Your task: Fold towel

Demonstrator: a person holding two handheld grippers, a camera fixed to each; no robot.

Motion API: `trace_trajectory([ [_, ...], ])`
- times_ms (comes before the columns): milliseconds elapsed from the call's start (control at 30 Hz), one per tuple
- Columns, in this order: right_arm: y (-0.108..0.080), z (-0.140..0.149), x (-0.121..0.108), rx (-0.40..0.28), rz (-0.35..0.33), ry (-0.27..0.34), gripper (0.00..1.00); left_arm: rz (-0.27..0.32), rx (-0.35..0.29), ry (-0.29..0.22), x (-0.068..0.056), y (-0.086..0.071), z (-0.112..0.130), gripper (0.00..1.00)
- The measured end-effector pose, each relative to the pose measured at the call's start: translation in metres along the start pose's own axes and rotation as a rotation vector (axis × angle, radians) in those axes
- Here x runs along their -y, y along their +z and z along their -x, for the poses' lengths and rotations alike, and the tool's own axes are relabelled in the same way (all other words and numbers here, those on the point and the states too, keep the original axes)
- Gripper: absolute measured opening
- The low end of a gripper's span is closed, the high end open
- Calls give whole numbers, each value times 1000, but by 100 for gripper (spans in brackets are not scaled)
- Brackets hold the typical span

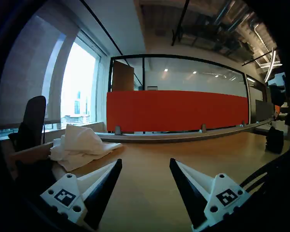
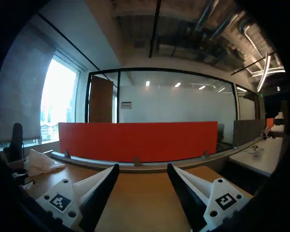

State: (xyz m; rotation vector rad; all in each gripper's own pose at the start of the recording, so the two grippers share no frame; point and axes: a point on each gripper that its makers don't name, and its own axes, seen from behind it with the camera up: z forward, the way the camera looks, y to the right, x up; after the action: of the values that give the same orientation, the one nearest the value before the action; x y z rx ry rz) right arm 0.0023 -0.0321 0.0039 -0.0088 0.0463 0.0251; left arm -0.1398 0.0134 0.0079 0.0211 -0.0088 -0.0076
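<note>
White towel (image 1: 81,146) sits crumpled in a heap, lower left of left gripper view, on wooden desk (image 1: 176,162); also small at far left in right gripper view (image 2: 38,162); looks soft, light, floppy, prob. no slip; best grab = loose edge/corner lying flat toward centre. Left gripper (image 1: 145,181) released, empty; right gripper (image 2: 142,185) released, empty; both well apart from towel.

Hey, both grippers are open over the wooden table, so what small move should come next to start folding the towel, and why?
Probably swing the left gripper left toward the crumpled white cloth towel. The towel lies bunched on the light wooden table, off to the left of that gripper's open, empty fingers, and looks farther from the right gripper.
</note>
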Motion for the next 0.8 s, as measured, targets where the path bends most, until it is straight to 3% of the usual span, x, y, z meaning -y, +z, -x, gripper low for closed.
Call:
trace_trajectory([
  [300,3,3,-2,-3,-6,-7,96,0,2,1,0,0,2,91],
  [600,3,3,3,-27,-35,-68,96,0,2,1,0,1,1,92],
  [800,4,20,0,-30,-37,-43,96,0,2,1,0,1,2,92],
])
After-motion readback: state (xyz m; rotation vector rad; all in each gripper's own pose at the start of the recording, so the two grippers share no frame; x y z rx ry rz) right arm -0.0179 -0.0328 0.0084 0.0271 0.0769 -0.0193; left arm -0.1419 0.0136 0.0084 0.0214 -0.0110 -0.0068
